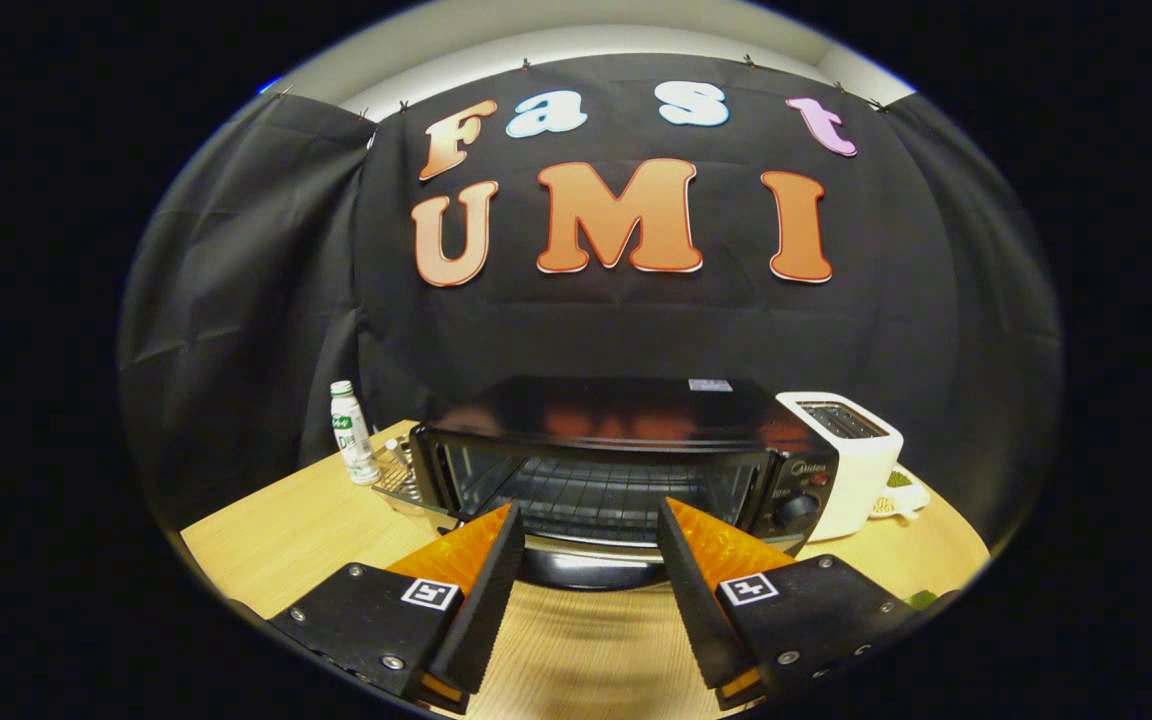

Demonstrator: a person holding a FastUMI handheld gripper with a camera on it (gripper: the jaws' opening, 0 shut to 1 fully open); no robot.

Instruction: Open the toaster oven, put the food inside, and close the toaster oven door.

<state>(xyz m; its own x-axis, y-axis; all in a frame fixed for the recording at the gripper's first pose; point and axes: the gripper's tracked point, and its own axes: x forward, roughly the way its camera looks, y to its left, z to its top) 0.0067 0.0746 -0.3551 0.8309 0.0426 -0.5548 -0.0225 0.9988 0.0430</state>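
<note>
A black toaster oven stands on the wooden table just ahead of my fingers. Its glass door hangs down open toward me, with the dark handle bar low between my fingertips. The wire rack inside is bare. My gripper is open, its orange-backed fingers spread either side of the oven's mouth, holding nothing. A white plate with something green on it peeks out to the right, behind the white toaster.
A white pop-up toaster sits tight against the oven's right side. A small white bottle with a green label stands left of the oven. A green scrap lies by my right finger's base.
</note>
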